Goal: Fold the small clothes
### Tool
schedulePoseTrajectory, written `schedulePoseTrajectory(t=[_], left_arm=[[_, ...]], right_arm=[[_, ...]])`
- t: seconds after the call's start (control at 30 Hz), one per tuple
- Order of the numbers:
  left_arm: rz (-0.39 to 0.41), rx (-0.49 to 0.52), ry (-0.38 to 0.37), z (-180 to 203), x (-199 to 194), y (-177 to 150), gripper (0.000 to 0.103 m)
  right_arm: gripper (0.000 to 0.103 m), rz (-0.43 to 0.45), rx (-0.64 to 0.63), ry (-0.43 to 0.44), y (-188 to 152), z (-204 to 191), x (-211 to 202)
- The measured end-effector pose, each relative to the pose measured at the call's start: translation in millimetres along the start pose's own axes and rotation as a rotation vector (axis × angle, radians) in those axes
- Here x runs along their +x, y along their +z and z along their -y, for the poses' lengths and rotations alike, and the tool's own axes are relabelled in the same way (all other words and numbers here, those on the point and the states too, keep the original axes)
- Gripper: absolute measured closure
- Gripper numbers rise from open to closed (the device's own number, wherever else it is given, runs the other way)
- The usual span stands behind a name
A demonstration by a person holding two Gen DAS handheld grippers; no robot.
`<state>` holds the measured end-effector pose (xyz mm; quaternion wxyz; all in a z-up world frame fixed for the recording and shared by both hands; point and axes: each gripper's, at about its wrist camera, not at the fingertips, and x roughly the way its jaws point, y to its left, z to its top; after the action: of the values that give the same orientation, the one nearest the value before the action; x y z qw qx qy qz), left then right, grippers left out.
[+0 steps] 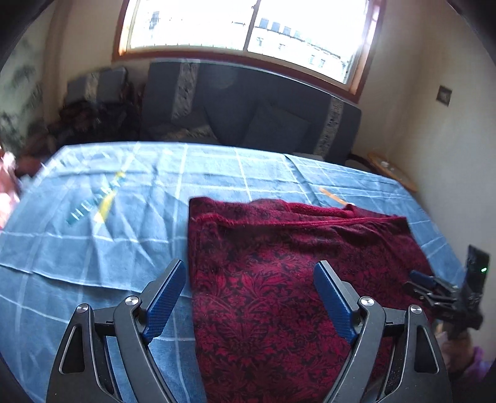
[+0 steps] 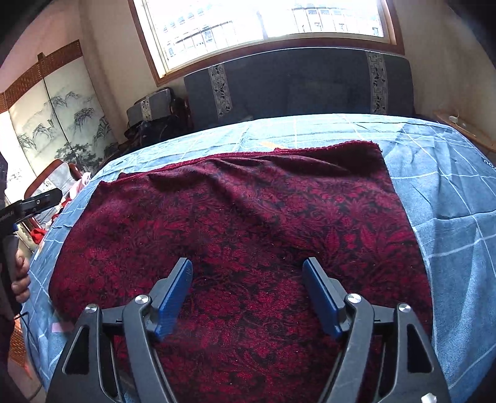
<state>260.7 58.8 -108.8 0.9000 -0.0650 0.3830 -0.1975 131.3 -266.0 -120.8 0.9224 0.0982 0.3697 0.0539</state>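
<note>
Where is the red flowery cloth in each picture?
Left wrist view: the red flowery cloth fills the middle and lower right, on the blue checked cover.
Right wrist view: the cloth fills the middle, from the left edge almost to the right.
Shared landmark: the big window at the top.

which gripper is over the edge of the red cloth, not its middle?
The left gripper: its left finger hangs over the blue checked sheet. Both right gripper fingers hang over the red cloth.
</note>
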Motion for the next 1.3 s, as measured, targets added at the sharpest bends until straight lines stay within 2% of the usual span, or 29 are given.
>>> schedulePoseTrajectory(t=[0.03, 0.1, 0.2, 0.3, 0.43, 0.6, 0.67, 0.8, 0.87, 0.97, 1.3], left_arm=[[-0.028, -0.027, -0.055, -10.2, 5.0, 0.4, 0.019], [-0.075, -0.078, -0.121, -26.4, 16.1, -0.3, 0.019], [-0.128, -0.123, -0.177, -46.4, 35.1, -2.6, 0.02], [-0.191, -0.139, -0.269, -55.5, 54.6, -5.7, 0.02], [-0.26, -0.137, -0.321, -62.2, 78.4, -9.0, 0.021], [-0.266, -0.204, -0.466, -76.4, 89.4, -4.7, 0.021], [-0.252, -0.219, -0.494, -80.8, 91.6, -1.9, 0.021], [-0.198, -0.261, -0.638, -76.5, 91.7, 5.3, 0.022], [-0.183, -0.222, -0.624, -69.7, 90.8, 8.2, 0.022], [-0.224, -0.173, -0.566, -68.3, 98.1, 8.3, 0.022], [-0.252, -0.139, -0.501, -56.7, 106.7, 9.9, 0.02]], right_arm=[[0.03, 0.001, -0.002, 0.0, -0.3, -0.3, 0.2], [0.028, 0.001, -0.003, 0.004, -0.6, -1.3, 0.4], [0.027, 0.004, 0.0, 0.009, -1.3, -0.6, 0.2], [0.026, 0.005, -0.006, 0.005, -2.0, -1.7, 0.5], [0.023, 0.002, -0.022, -0.006, -2.8, -5.7, 2.0], [0.021, 0.002, -0.027, -0.011, -3.1, -8.0, 3.4], [0.02, 0.002, -0.028, -0.014, -3.8, -9.1, 3.2], [0.018, 0.003, -0.037, -0.025, -6.2, -12.5, 3.1], [0.017, 0.004, -0.035, -0.024, -7.1, -12.6, 2.7], [0.016, 0.003, -0.033, -0.023, -7.2, -12.5, 3.0], [0.015, 0.007, -0.031, -0.018, -7.6, -13.4, 1.4]])
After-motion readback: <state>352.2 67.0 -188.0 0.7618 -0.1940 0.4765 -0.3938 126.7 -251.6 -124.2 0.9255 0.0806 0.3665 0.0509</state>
